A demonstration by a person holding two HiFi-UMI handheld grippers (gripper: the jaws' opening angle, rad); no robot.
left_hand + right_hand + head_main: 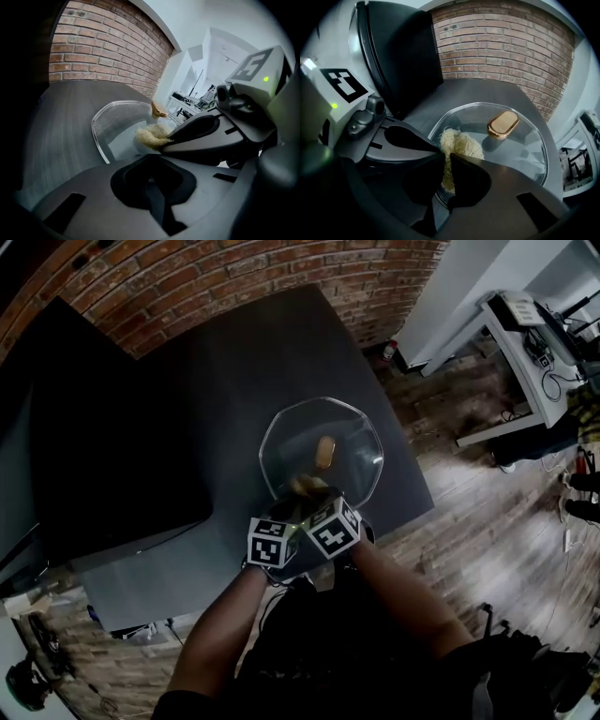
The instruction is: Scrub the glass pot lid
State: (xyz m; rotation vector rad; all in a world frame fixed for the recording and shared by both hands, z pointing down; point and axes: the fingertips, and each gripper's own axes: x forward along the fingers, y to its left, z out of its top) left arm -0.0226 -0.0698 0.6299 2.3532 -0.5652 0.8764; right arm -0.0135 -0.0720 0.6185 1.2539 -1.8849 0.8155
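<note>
item under inspection: glass pot lid (520, 154), lying flat on the dark worktop (234, 362), directly ahead of both tongs, its near rim running in under their tips. right tongs (445, 157) are clenched on a pale fibrous scrubber (464, 145), which rests on the glass just beyond their tips and short of the knob (503, 123). left tongs (150, 161) are drawn together with nothing visible between them, close beside the right tongs at that rim. handling assessment: the lid is judged rigid, fairly heavy, breakable and slick, likely to slide under scrubbing unless steadied. best hold is judged to be the brass-coloured knob at centre or pressure on the rim, not the bare glass. the scrubber is judged light and springy. count: one lid, one knob, one scrubber, two tongs.
</note>
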